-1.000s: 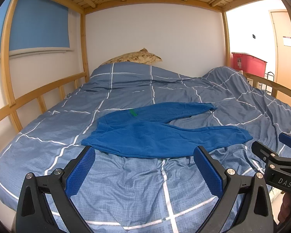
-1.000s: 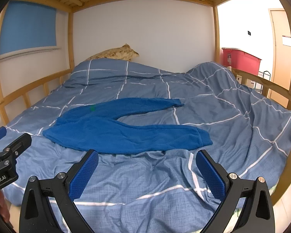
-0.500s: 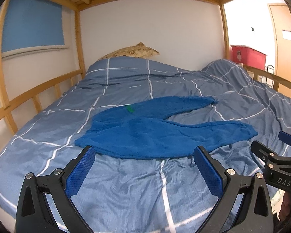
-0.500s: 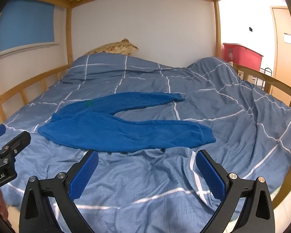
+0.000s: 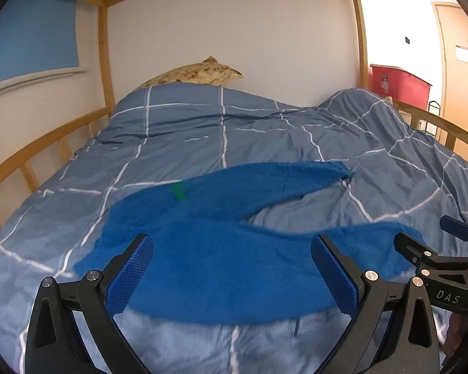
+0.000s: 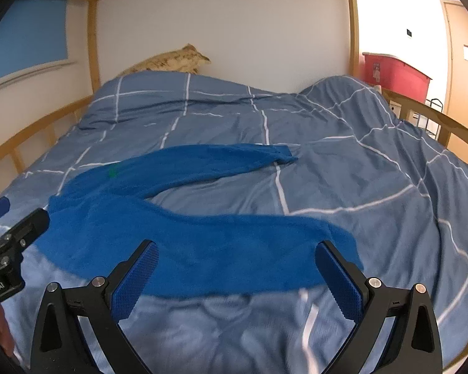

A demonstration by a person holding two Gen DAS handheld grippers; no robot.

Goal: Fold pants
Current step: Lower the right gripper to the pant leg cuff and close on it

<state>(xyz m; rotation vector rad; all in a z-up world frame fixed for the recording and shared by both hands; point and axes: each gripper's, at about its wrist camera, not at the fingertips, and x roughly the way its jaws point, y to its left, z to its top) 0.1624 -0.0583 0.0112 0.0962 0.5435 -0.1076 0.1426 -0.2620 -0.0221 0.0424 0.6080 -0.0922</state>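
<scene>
Blue fleece pants (image 5: 221,249) lie spread flat on the bed, waist at the left with a small green tag (image 5: 178,190), two legs splayed to the right. They also show in the right wrist view (image 6: 184,237). My left gripper (image 5: 234,268) is open, hovering just above the near edge of the waist and near leg. My right gripper (image 6: 237,268) is open, over the near leg close to its cuff (image 6: 343,243). The far leg's cuff (image 6: 285,155) lies farther back. Neither gripper holds anything.
The bed has a blue duvet with white grid lines (image 5: 265,137) and a bunched hump at the right (image 6: 343,99). Wooden rails (image 5: 31,155) run along the left and right. A patterned pillow (image 5: 199,73) lies at the head. A red bin (image 5: 399,85) stands beyond the bed.
Both grippers have moved forward and down toward the pants, which now fill more of each view and reach between the fingers. Both remain open; the pants have not moved.
</scene>
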